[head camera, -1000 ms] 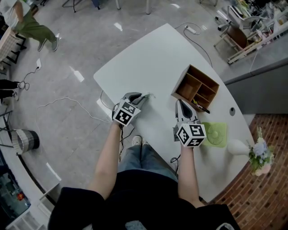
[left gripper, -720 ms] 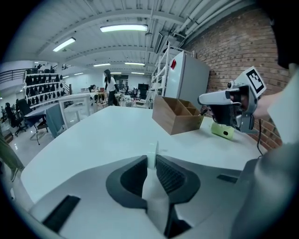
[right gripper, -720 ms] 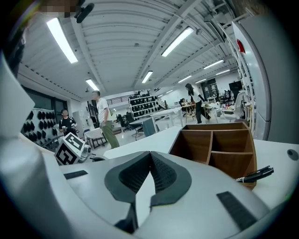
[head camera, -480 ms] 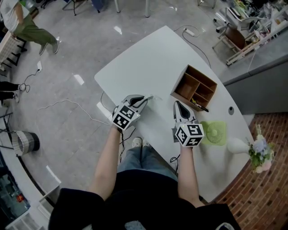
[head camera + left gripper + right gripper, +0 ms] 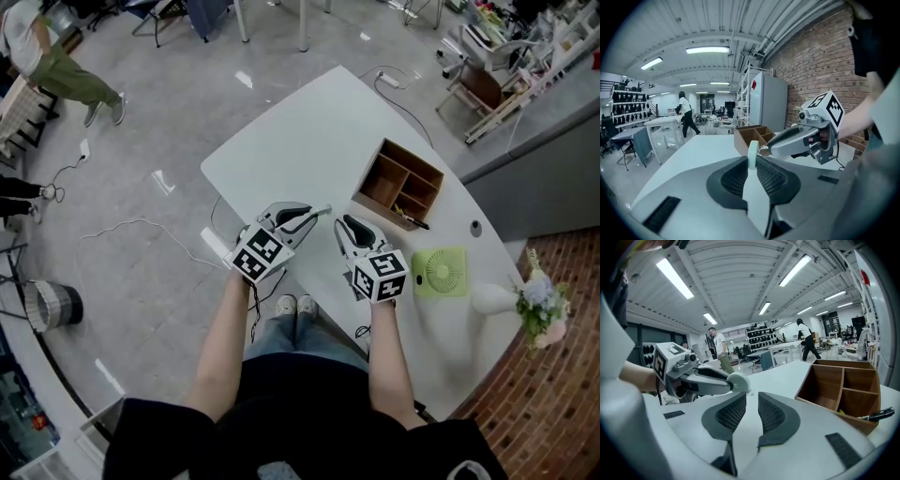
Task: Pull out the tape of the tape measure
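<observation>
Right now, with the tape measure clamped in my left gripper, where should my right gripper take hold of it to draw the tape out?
Probably by the small tab poking from the rim of the round tape measure, coming from the side of the right gripper. The left gripper pinches its flat faces, leaving that rim exposed.

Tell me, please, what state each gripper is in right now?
Left gripper: jaws just closed, shut on the tape measure.
Right gripper: slightly open, nothing between its jaws.

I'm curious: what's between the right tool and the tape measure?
Nothing but bare table between right tool and tape measure, in the right gripper view.
</observation>
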